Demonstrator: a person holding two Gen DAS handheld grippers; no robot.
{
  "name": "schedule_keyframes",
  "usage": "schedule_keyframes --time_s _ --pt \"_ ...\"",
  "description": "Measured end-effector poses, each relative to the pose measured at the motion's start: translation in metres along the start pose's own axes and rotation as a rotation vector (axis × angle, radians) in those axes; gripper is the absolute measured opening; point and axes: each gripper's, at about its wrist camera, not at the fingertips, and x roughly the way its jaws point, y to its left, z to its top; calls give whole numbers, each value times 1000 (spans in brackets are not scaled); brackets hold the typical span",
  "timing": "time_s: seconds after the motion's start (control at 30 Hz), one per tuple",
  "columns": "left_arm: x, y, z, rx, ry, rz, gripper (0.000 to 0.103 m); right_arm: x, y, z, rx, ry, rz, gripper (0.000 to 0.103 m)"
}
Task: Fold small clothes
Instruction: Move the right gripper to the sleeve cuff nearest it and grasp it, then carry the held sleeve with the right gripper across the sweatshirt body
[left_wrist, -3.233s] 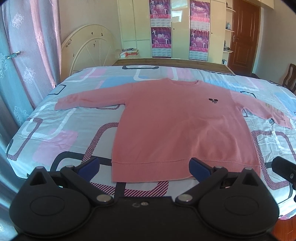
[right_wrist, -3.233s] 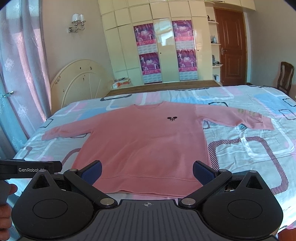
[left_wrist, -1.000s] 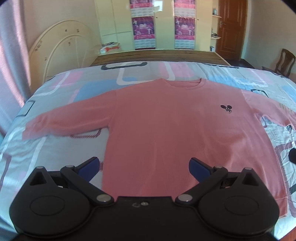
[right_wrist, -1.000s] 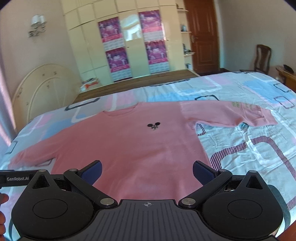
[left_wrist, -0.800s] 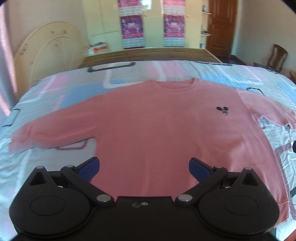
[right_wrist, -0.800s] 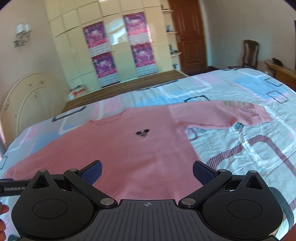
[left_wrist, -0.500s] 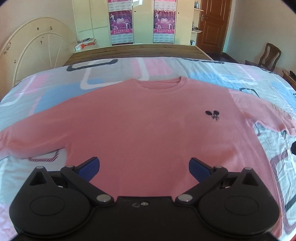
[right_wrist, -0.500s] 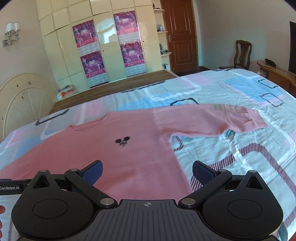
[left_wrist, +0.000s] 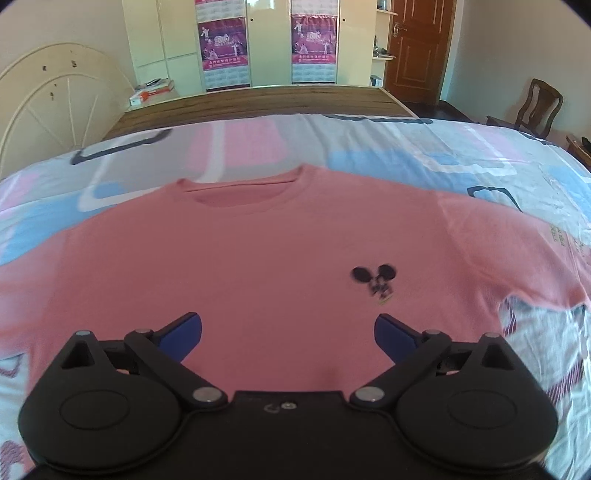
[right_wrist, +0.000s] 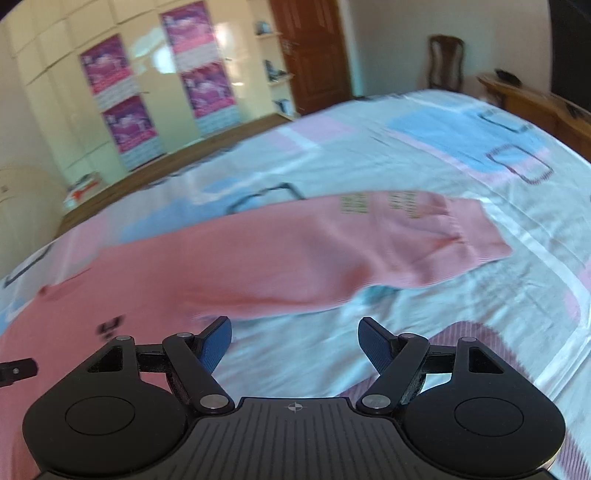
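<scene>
A pink long-sleeved sweater (left_wrist: 236, 258) lies flat, front up, on the bed, with a small dark mouse logo (left_wrist: 375, 280) on the chest and its neckline (left_wrist: 243, 188) towards the headboard. My left gripper (left_wrist: 288, 328) is open and empty, hovering over the sweater's chest. In the right wrist view the sweater's right sleeve (right_wrist: 332, 243) stretches out to its cuff (right_wrist: 476, 236). My right gripper (right_wrist: 295, 339) is open and empty, just in front of that sleeve's lower edge, over the sheet.
The bed has a patterned sheet (right_wrist: 424, 147) in pale blue, pink and white. A wooden headboard ledge (left_wrist: 258, 99) and wardrobe with posters (left_wrist: 221, 44) stand behind. A door (left_wrist: 417, 48) and a chair (left_wrist: 535, 107) are at right.
Both grippers have moved forward over the bed. The left now hovers over the chest; the right has swung right towards the sleeve and narrowed its opening somewhat.
</scene>
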Motion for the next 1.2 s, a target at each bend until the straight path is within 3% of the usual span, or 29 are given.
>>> schedule_keyframes --time_s 0.37,0.57,0.63,0.67,0.73,0.8,1.03,1.2 --pt "44 -34 18 22 27 29 99 46 -116 33 205 31 -180 76" --pt "52 -34 21 40 36 37 98 69 -144 41 290 37 -189 76" --pt "54 -35 21 52 40 48 98 73 -146 46 279 12 -193 59" --pt "54 -35 21 63 42 52 98 74 -145 47 270 6 -186 45" --pt "55 -35 20 75 49 58 95 78 -145 50 272 -12 -175 34" --pt "56 -33 20 75 56 50 90 78 -146 52 268 -26 -171 16" --pt "57 -20 22 64 68 36 78 71 -121 63 174 -99 -149 11" --pt "53 0 26 21 71 61 79 55 -60 79 52 -159 -18 11"
